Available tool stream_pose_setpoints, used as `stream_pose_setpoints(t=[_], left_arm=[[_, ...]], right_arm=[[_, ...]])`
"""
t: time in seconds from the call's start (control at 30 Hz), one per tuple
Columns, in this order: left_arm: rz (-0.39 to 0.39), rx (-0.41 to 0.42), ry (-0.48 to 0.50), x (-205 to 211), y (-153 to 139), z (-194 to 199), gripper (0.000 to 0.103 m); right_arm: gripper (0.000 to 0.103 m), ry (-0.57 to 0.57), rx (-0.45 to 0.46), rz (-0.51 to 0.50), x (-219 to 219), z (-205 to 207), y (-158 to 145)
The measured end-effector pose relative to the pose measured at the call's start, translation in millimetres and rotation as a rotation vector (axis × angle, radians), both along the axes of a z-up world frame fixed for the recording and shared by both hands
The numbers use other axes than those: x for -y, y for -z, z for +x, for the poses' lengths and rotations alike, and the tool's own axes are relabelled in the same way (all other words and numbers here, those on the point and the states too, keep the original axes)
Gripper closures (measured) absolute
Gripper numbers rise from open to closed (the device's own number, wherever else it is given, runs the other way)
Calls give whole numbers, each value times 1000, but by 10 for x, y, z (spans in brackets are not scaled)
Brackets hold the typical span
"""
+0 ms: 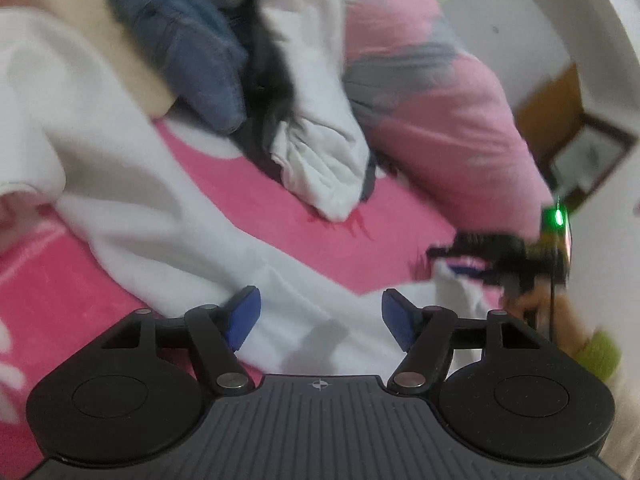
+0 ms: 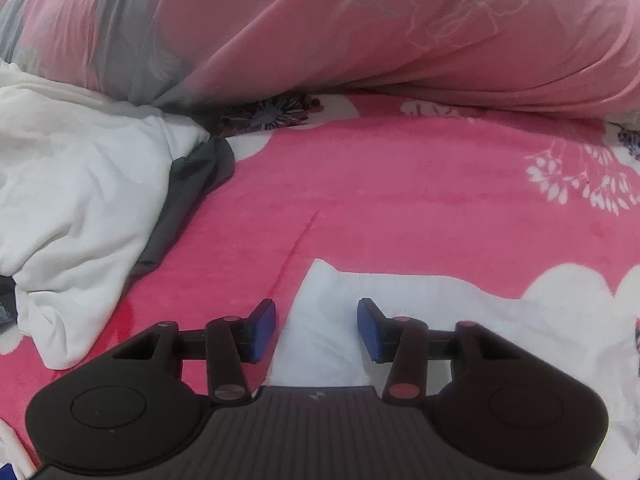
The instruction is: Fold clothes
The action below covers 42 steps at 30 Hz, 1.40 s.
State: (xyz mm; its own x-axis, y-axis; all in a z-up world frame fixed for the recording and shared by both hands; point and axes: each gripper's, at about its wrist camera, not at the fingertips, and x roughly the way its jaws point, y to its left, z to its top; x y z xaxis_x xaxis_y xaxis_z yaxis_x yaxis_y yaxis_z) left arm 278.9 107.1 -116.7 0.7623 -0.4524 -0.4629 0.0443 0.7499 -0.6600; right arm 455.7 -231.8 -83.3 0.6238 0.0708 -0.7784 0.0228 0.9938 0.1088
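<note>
While both tongs gape over the white fleece garment (image 2: 400, 304), only the left wrist view shows the blue folded cloth (image 1: 188, 48) beyond it.

Home bedroom: pink floral bedsheet (image 2: 400, 184), bunched duvet (image 2: 360, 28).

Left wrist view: low over the spread white fleece garment (image 1: 168, 216), looking forward along the left gripper (image 1: 320, 316) toward the heap of blue, black and white clothes (image 1: 224, 64). Blurred.

Right wrist view: close above the bright pink flowered bed blanket (image 2: 400, 200), facing the pale pink quilt (image 2: 360, 28). Sharp.

Shared: blanket, quilt, white garment; right gripper (image 1: 460, 264) appears ahead-right in the left view.
</note>
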Motion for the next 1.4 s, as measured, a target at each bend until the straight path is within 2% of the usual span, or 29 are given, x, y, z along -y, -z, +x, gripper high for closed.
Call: stream_pose_setpoints(t=[0.1, 0.17, 0.23, 0.3, 0.33, 0.37, 0.47, 0.6, 0.7, 0.8, 0.83, 0.9, 0.93, 1.07, 1.1, 1.2, 1.3, 1.4], left_arm=[[16, -16, -65, 44, -24, 63, 38], [99, -17, -102, 120, -27, 69, 56], [184, -17, -138, 198, -30, 75, 81], [244, -6, -168, 224, 0, 72, 101], [242, -6, -175, 203, 18, 75, 103], [232, -5, -180, 174, 22, 63, 103], [266, 45, -220, 126, -49, -53, 103], [348, 163, -273, 137, -236, -262, 103], [379, 201, -273, 127, -292, -344, 103], [380, 158, -258, 106, -248, -297, 103], [368, 136, -251, 93, -224, -289, 103], [328, 108, -237, 57, -177, -288, 103], [315, 97, -235, 50, -161, -286, 103], [285, 78, -244, 13, -151, -331, 103], [277, 75, -250, -3, -155, -351, 100], [258, 62, -268, -55, -159, -404, 95], [261, 57, -284, -95, -155, -421, 93], [279, 62, -309, -121, -152, -428, 92]], right_arm=[[55, -5, -6, -10, -24, 56, 28], [58, -6, -2, -24, -41, 59, 44], [62, -8, 9, -43, -61, 62, 63], [73, -4, 21, -53, -65, 55, 76], [81, -2, 27, -55, -63, 47, 79], [89, 0, 35, -56, -61, 36, 81], [97, -3, 68, -62, -93, 8, 84], [98, -11, 115, -70, -146, -27, 89], [97, -33, 148, -79, -205, -14, 152], [92, -45, 167, -109, -253, 33, 238], [86, -44, 172, -115, -259, 46, 250], [67, -29, 178, -111, -235, 56, 213], [52, -10, 181, -101, -195, 41, 174], [51, 51, 220, -9, 43, -174, -70], [51, 51, 226, 2, 92, -252, -142], [53, 54, 227, -13, 162, -455, -302], [59, 79, 207, -32, 249, -609, -358], [69, 99, 170, -2, 420, -707, -297]])
